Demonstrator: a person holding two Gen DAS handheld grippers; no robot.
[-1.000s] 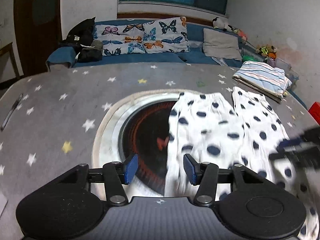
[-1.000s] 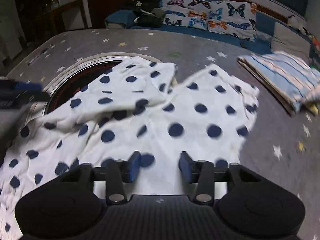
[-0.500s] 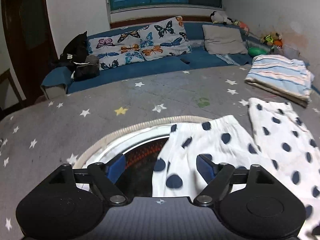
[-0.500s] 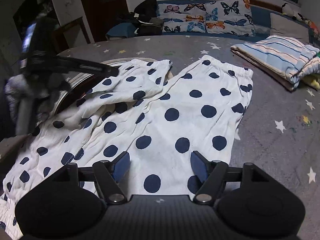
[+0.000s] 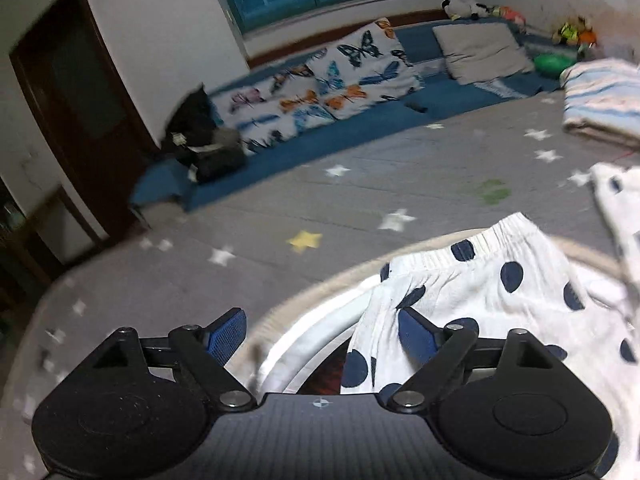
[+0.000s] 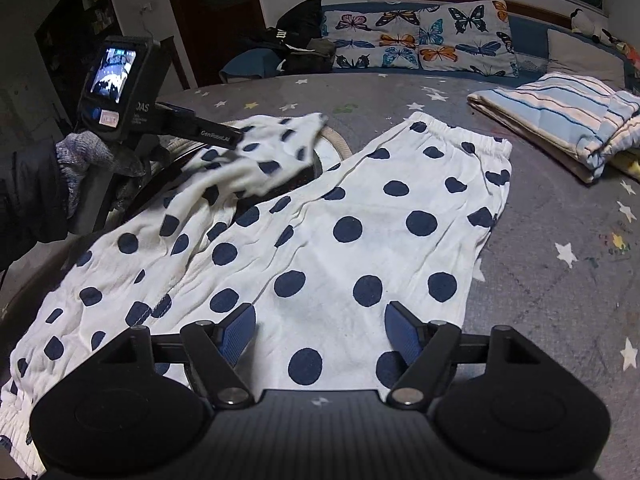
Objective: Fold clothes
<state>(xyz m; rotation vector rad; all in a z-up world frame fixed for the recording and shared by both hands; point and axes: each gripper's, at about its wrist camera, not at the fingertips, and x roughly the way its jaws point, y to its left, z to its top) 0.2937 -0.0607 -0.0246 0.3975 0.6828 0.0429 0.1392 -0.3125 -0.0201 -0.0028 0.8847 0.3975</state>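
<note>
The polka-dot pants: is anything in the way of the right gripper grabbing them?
Nothing visible. The right gripper, jaws opening, hovers directly over the polka-dot pants, with only bare cloth between its pads.

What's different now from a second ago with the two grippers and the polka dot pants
Both grippers spread their jaws wider. The left gripper closed in on the elasticated hem of the polka dot pants, its jaws now closing slightly around the fabric edge without pinching it. The right gripper, jaws opening, hovers over the other leg. That leg now lies flatter and smoother. The folded striped blanket and butterfly pillows stayed put.
</note>
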